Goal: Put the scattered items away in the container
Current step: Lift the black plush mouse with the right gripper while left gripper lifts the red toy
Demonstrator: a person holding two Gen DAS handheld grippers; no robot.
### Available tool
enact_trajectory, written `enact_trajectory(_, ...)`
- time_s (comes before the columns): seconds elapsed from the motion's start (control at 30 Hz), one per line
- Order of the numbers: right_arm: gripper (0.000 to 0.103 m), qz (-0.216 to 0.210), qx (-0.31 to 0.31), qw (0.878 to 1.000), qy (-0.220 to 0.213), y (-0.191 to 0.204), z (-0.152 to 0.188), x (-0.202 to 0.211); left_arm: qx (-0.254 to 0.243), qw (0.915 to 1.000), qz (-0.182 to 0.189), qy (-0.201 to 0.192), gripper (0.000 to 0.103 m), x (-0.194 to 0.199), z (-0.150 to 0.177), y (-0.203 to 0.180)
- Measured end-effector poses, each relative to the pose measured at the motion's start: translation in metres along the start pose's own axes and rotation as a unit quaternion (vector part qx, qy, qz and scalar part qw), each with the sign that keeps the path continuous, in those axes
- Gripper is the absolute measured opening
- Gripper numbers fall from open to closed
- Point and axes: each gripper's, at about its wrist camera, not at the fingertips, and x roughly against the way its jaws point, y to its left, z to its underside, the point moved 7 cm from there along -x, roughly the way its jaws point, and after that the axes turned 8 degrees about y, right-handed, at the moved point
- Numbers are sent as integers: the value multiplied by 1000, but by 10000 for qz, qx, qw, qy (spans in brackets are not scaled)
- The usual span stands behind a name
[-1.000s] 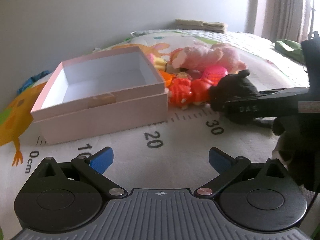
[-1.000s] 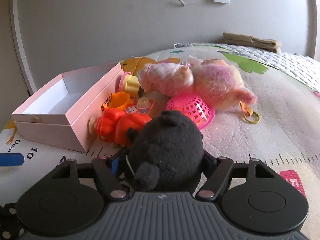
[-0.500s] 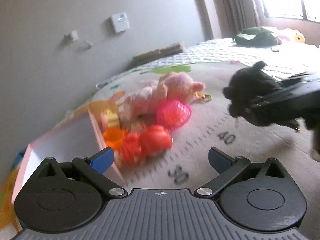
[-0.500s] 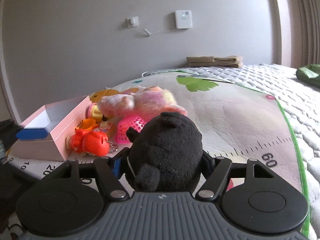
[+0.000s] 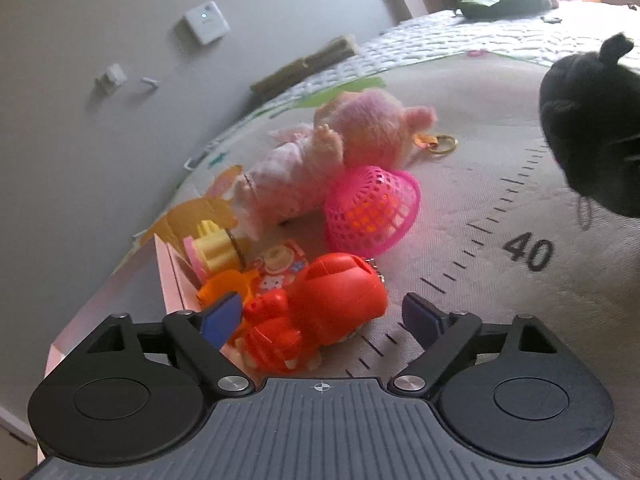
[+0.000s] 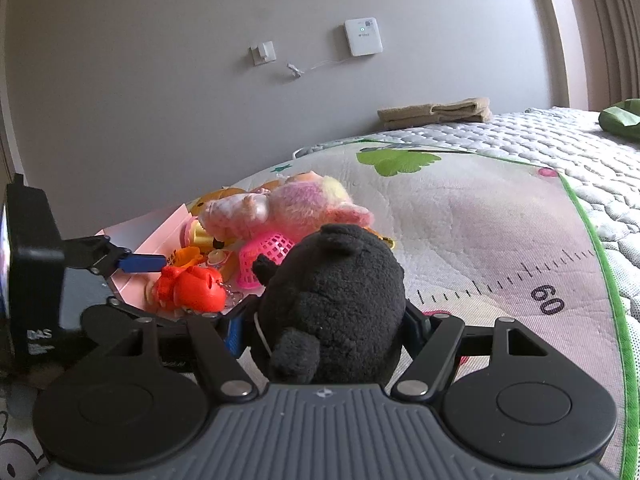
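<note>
The right gripper [image 6: 326, 330] has its jaws pressed into the sides of a black plush toy [image 6: 334, 304], which fills the gap between them and is held clear of the mat. The plush is roundish, with no clear long axis; a stubby limb hangs toward the camera and a small nub on top points away, toward the wall. From the left wrist camera the same plush [image 5: 592, 136] hangs at the right edge, well apart from the toy pile.

The left gripper [image 5: 322, 320] stands wide open and holds nothing; its blue fingertips [image 5: 220, 318] sit on either side of a red plastic toy [image 5: 320, 316], which lies on the mat between them, with no contact that can be made out. The red toy's long axis runs roughly across the left gripper's view, its ridged end toward the pink box [image 5: 170, 276].

The pink box stands just left of the red toy; only its corner and side wall show here, and the right wrist view [image 6: 160, 240] shows too little of its inside to tell what it contains. Against the box wall, beyond the red toy, lie an orange cup [image 5: 224, 286], a small printed card [image 5: 280, 266] and a yellow and pink gear-like toy [image 5: 210, 248]. Farther on, a pink mesh basket [image 5: 372, 208] lies tipped on its side, touching a pink plush doll [image 5: 332, 160] stretched out behind it. A gold key ring [image 5: 442, 146] lies just beyond the doll. All rest on a quilted mat [image 5: 500, 248] printed with a ruler scale. A folded towel [image 6: 436, 112] lies at the wall.
</note>
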Motion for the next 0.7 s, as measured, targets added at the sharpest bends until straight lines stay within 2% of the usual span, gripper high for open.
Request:
enact_trajectory(0.13, 71, 42, -12, 10000, 24, -1, 1, -1, 25, 9999, 116, -73, 84, 5, 2, -2)
enact_trajectory(0.47, 71, -18, 143, 9998, 102, 9, 6, -2, 71, 9943, 1066, -51, 84, 72, 33, -27)
enact_trajectory(0.7, 71, -80, 236, 9996, 114, 15, 7, -3, 52, 9954, 955, 108, 86, 83, 54, -25)
